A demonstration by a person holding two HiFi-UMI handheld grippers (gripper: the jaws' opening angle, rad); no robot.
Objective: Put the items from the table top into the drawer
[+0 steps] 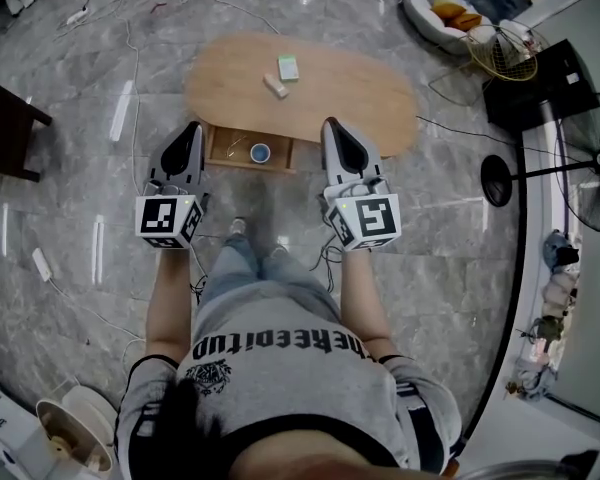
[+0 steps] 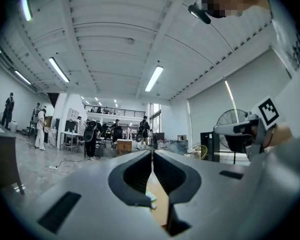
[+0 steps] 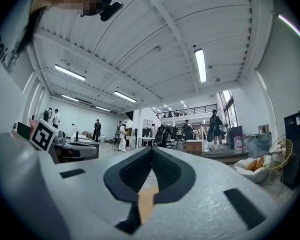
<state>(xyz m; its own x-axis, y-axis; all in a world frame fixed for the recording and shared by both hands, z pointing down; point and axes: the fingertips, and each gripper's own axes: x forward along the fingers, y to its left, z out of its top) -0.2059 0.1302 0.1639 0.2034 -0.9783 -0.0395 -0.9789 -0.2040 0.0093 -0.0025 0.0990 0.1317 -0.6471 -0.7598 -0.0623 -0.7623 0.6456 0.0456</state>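
A low oval wooden table (image 1: 360, 98) stands ahead of me. On its top lie a small green box (image 1: 288, 68) and a smaller beige block (image 1: 275, 86). Under the near edge the drawer (image 1: 220, 148) is pulled out, with a round blue-and-white thing (image 1: 260, 153) inside. My left gripper (image 1: 192, 128) (image 2: 152, 151) is held level in front of the drawer's left end, jaws shut and empty. My right gripper (image 1: 332, 125) (image 3: 151, 149) hangs to the drawer's right, also shut with nothing in it. Through the slit below the left jaws a strip of tabletop and the green box (image 2: 151, 199) show.
A dark side table (image 1: 5, 128) stands at the left. Cables and power strips (image 1: 120, 108) lie on the marble floor. At the right are a black box (image 1: 540, 83), a standing fan (image 1: 595, 158) and a cushioned seat (image 1: 445, 18). People stand far off in the hall.
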